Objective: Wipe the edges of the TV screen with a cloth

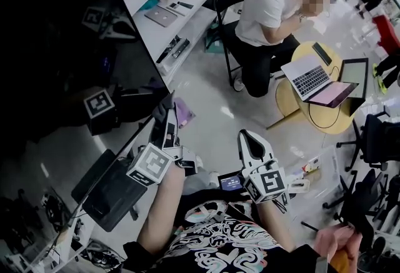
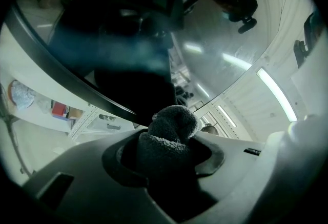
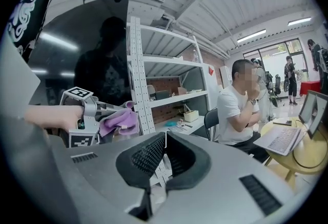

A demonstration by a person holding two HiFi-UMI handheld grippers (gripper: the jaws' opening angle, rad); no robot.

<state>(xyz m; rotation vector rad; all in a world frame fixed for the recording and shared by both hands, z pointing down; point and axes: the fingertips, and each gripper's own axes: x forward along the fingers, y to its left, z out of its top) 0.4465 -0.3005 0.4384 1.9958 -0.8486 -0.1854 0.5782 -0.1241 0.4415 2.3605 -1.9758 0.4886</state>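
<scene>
Purple cloth [image 3: 120,121], glossy black TV screen [image 1: 56,28]. White cubes with black square markers on left gripper [image 1: 166,117] and right gripper [image 1: 248,140]. Black shirt [image 1: 231,247] with white swirls.

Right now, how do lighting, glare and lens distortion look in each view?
Head view: the TV screen is a dark mirror full of reflections, and the left half is underexposed. Left gripper view: fisheye bend, ceiling lights streak across the screen, and the cloth in the left tool looks dark grey in shadow. Right gripper view: bright and sharp, though the shelf posts bow.
</scene>
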